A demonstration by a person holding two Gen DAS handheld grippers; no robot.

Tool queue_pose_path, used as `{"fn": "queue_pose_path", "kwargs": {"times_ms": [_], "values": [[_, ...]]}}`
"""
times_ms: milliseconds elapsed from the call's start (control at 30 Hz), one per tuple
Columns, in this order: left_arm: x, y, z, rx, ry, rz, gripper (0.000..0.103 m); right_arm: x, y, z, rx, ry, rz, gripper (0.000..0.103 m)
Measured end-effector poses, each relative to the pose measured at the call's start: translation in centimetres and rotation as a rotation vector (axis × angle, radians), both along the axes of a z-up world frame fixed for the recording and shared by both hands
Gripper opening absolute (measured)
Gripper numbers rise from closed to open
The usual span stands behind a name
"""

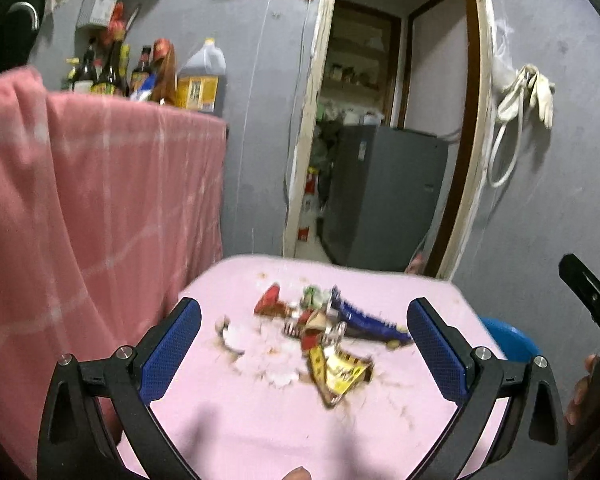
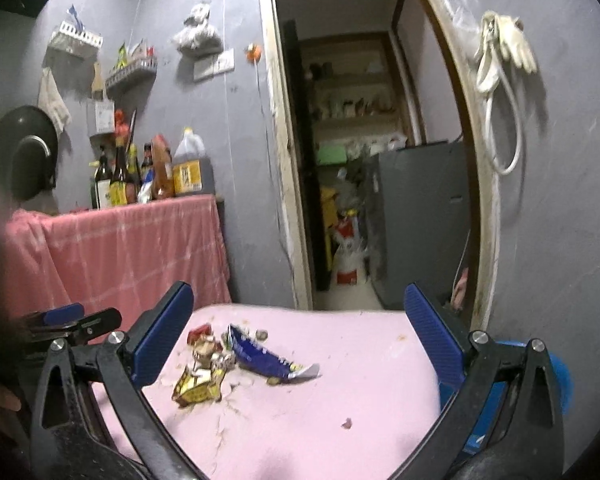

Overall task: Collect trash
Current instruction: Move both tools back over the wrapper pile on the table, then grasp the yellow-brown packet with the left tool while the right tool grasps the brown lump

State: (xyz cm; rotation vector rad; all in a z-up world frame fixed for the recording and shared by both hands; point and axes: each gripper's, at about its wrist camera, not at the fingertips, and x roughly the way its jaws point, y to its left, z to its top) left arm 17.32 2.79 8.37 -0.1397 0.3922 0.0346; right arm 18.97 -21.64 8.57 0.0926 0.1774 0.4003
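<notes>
grey walls and an open doorway point(image 1: 384, 128) stand behind a desk point(image 1: 260, 420) covered in pink cloth. on that pink top we see the trash gathered in one loose heap: a blue wrapper point(image 1: 364, 318), a yellow wrapper point(image 1: 340, 372), a red wrapper point(image 1: 272, 300), and white crumpled paper bits point(image 1: 268, 356) spread around them. all of it lies on the desk, touching or just beside each other.

our left hand-held gripper point(image 1: 304, 350) is spread wide, its blue pads on either side of the heap and gripping nothing. our right hand-held gripper point(image 2: 298, 334) is likewise spread, empty, with the trash lying nearer its left finger.

from the left wrist we see the red wrapper clearly at the far side of the pile; from the right wrist it shows only as a small red scrap point(image 2: 200, 330) behind the yellow wrapper point(image 2: 198, 386). the right wrist shows the blue wrapper point(image 2: 266, 356) stretched out with a pale torn end, and a small stray scrap point(image 2: 346, 424) lying apart on the cloth, which the left view does not show.

a blue bin point(image 1: 508, 340) peeks past the desk's right edge. a higher surface draped in pink checked cloth point(image 2: 132, 248) carries bottles point(image 2: 148, 172), and the right wrist alone shows the wall racks point(image 2: 130, 72) above them. white gloves point(image 2: 512, 46) hang by the doorway.
</notes>
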Motion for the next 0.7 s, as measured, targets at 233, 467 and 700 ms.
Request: {"fn": "queue_pose_path", "kwargs": {"times_ms": [233, 467, 700], "values": [[2.2, -0.2, -3.3, 0.024, 0.132, -0.035, 0.101, 2.7, 0.9, -3.2, -0.054, 0.130, 0.028, 0.097], [5.1, 0.0, -5.9, -0.040, 0.272, -0.104, 0.100, 5.5, 1.6, -6.1, -0.102, 0.294, 0.051, 0.073], [7.3, -0.2, -7.1, -0.111, 0.351, -0.165, 0.093, 7.8, 2.5, -8.4, -0.133, 0.436, 0.091, 0.054]]}}
